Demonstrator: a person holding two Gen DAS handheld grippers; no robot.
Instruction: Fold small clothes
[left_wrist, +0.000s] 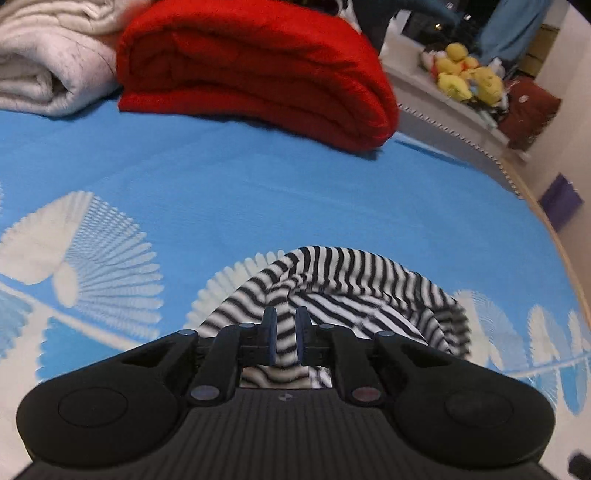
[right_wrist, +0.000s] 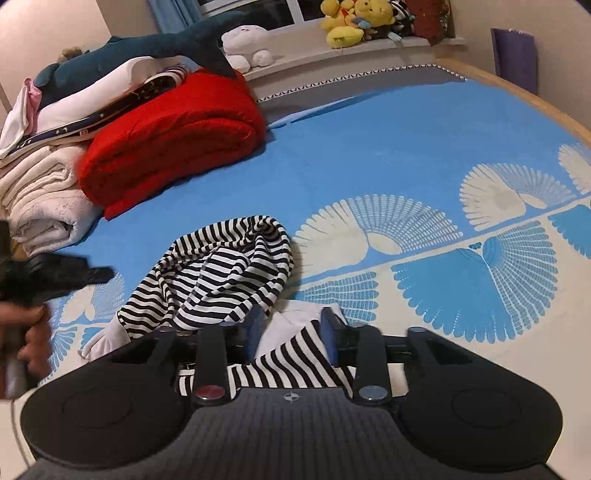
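Observation:
A small black-and-white striped garment (right_wrist: 221, 273) lies crumpled on the blue bedspread (right_wrist: 388, 147). In the left wrist view my left gripper (left_wrist: 286, 332) has its jaws nearly together, pinching a fold of the striped garment (left_wrist: 369, 284), which bulges up ahead of it. In the right wrist view my right gripper (right_wrist: 291, 332) has its jaws apart, with a striped part and a white part of the garment lying between them. The left gripper also shows blurred at the left edge of the right wrist view (right_wrist: 62, 277), held by a hand.
A folded red blanket (left_wrist: 255, 74) and a cream blanket (left_wrist: 48, 62) lie at the far side of the bed. More folded clothes and a shark plush (right_wrist: 147, 48) sit on top. Yellow plush toys (right_wrist: 354, 18) line the window sill. The wooden bed edge (right_wrist: 535, 96) runs on the right.

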